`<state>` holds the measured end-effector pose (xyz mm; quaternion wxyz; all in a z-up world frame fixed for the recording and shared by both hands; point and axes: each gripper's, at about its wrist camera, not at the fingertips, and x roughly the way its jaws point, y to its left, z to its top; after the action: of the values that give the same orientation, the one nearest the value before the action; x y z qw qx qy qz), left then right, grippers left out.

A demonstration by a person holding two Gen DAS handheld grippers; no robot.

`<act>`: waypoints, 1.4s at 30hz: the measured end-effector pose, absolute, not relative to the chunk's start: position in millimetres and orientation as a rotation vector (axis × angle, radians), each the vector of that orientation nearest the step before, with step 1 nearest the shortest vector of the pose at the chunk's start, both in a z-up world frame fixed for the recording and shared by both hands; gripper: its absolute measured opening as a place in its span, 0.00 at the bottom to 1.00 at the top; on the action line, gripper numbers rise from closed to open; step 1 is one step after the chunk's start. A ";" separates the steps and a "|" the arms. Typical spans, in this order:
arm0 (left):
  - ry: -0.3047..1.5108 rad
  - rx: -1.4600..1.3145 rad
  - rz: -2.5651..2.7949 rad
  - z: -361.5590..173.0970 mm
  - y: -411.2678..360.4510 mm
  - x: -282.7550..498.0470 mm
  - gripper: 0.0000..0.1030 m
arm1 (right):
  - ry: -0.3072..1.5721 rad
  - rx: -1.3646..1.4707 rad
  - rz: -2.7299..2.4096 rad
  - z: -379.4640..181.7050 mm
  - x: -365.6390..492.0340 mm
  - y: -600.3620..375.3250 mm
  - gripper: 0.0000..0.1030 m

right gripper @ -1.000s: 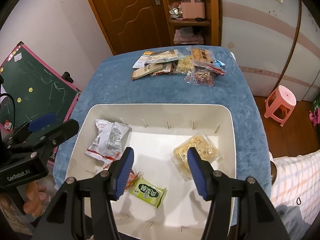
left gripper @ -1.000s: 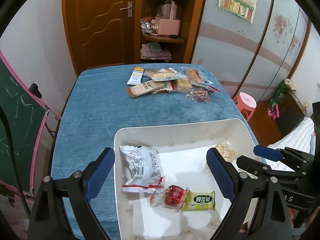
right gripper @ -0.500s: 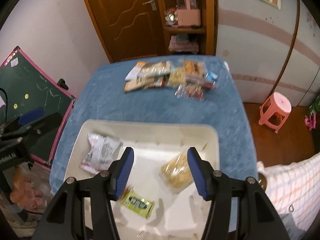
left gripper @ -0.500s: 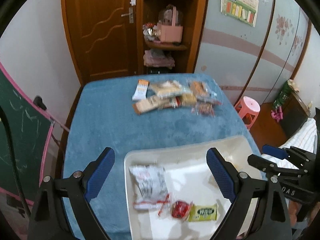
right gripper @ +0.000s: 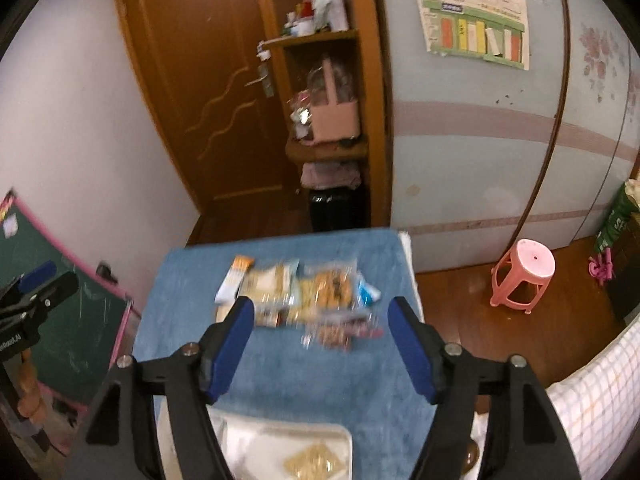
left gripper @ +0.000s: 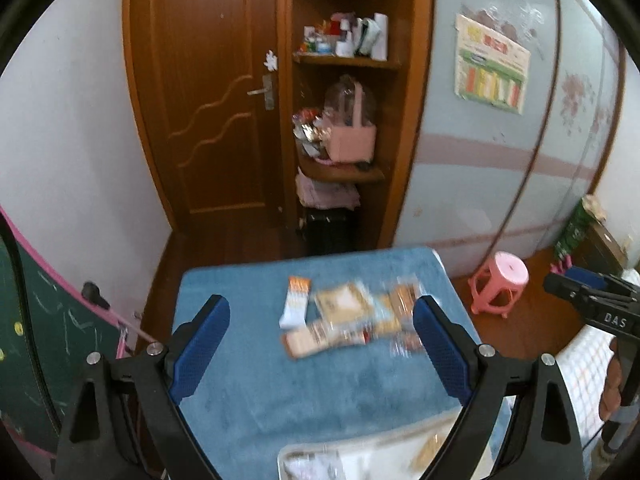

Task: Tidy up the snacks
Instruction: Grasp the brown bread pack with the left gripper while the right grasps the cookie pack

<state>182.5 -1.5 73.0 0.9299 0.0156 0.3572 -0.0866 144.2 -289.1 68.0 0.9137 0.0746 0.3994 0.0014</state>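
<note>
Both claws are empty: the left gripper [left gripper: 321, 340] is spread, the right gripper [right gripper: 321, 338] is opening. The overlapping snack packets [right gripper: 304, 292] risk 2 being pinched together.

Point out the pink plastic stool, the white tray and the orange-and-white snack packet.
Pink plastic stool [right gripper: 528, 260]: right wrist view, on its round seat.
White plastic tray [right gripper: 276, 430]: right wrist view, on its far rim.
Orange-and-white snack packet [left gripper: 295, 302]: left wrist view, on the packet's middle.

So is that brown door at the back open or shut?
Shut, it seems. The brown door sits flush in its frame with no gap showing around it, and its handle lies level; the right wrist view agrees.
</note>
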 end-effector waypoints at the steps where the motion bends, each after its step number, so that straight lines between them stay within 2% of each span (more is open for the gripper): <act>1: 0.732 0.032 -0.169 76.2 -4.2 194.2 0.90 | 0.827 0.157 0.001 70.3 155.2 -292.2 0.69; 5: 0.764 0.004 -0.140 74.0 -17.4 253.4 0.90 | 0.873 0.174 0.003 63.4 211.2 -304.1 0.69; 9: 0.822 0.002 -0.137 41.7 -36.5 308.1 0.90 | 0.922 0.183 -0.023 30.6 257.8 -311.5 0.69; 15: 0.996 0.051 -0.128 -59.9 -70.4 375.9 0.90 | 1.076 0.251 0.014 -62.7 317.2 -320.2 0.69; 24: 1.207 0.017 -0.122 -185.7 -89.0 401.5 0.90 | 1.244 0.272 0.072 -174.5 352.9 -305.1 0.69; 29: 1.253 0.006 -0.124 -219.9 -95.0 406.4 0.90 | 1.274 0.301 0.095 -201.1 363.6 -297.7 0.69; 35: 1.293 -0.027 -0.103 -246.3 -96.1 411.8 0.90 | 1.279 0.205 0.036 -223.0 372.5 -288.0 0.70; 42: 1.331 -0.209 -0.096 -268.2 -79.4 420.0 0.93 | 1.273 0.057 0.001 -230.4 368.5 -269.2 0.71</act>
<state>420.0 -79.4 -268.2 0.7805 -0.0968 0.6161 -0.0444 368.5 -269.2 -230.4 0.8037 0.0267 0.5944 0.0002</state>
